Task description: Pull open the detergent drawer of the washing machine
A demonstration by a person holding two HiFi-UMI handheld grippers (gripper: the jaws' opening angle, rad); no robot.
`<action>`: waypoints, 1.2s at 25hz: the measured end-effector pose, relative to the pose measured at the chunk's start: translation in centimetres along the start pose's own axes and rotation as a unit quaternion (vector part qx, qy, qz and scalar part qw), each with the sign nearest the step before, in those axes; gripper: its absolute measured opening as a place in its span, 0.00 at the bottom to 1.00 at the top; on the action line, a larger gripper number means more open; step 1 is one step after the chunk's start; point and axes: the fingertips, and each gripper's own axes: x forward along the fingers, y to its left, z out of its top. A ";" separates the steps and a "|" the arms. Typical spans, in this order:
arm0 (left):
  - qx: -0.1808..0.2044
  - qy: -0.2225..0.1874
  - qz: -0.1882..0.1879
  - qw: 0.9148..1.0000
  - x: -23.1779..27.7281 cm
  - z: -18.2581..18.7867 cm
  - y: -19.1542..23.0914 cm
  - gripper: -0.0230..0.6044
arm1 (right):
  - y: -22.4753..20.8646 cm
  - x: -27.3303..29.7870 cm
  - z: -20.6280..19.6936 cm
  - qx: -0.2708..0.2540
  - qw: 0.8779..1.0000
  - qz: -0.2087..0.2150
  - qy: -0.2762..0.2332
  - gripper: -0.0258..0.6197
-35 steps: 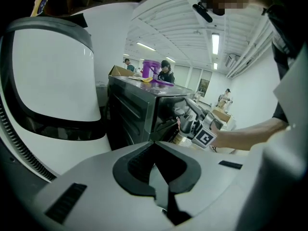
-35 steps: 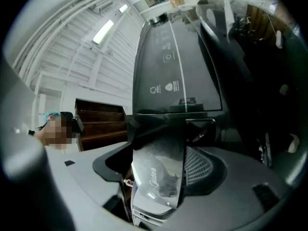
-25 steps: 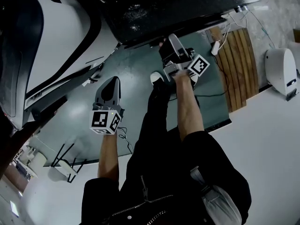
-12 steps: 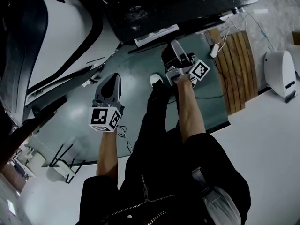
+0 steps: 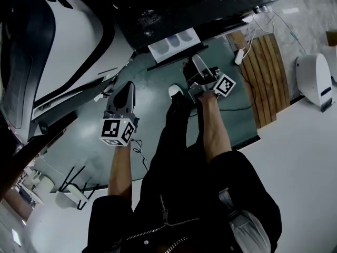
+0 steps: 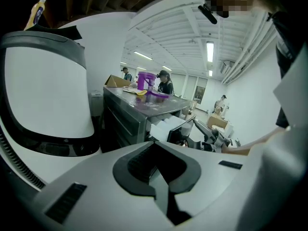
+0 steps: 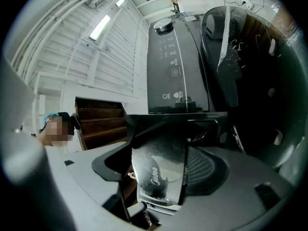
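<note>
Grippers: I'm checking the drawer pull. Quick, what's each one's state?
Left gripper: shut, holding nothing.
Right gripper: shut on the detergent drawer, its jaws having just eased slightly wider.

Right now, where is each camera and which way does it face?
Head view: on the head, steeply down at the washing machine; both arms, legs, left claw, right claw.
Left gripper view: on left claw, toward the machine's side; shut jaws.
Right gripper view: on right claw, upward; jaws, just eased wider, grip the detergent drawer.
All share the drawer.
</note>
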 end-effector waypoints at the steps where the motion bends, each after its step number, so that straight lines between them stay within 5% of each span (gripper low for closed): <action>1: 0.001 -0.001 -0.002 1.000 0.1 0.1 0.0 0.07 | 0.1 -0.3 -0.1 -0.001 1.000 0.000 0.001 0.55; 20: 0.005 -0.007 -0.018 1.000 0.5 1.9 -0.1 0.07 | 2.3 -5.0 -0.9 0.013 1.000 -0.014 0.009 0.54; 30: 0.001 -0.020 -0.015 1.000 -0.3 3.0 0.0 0.07 | 2.9 -6.4 -1.4 0.009 0.998 -0.028 0.056 0.54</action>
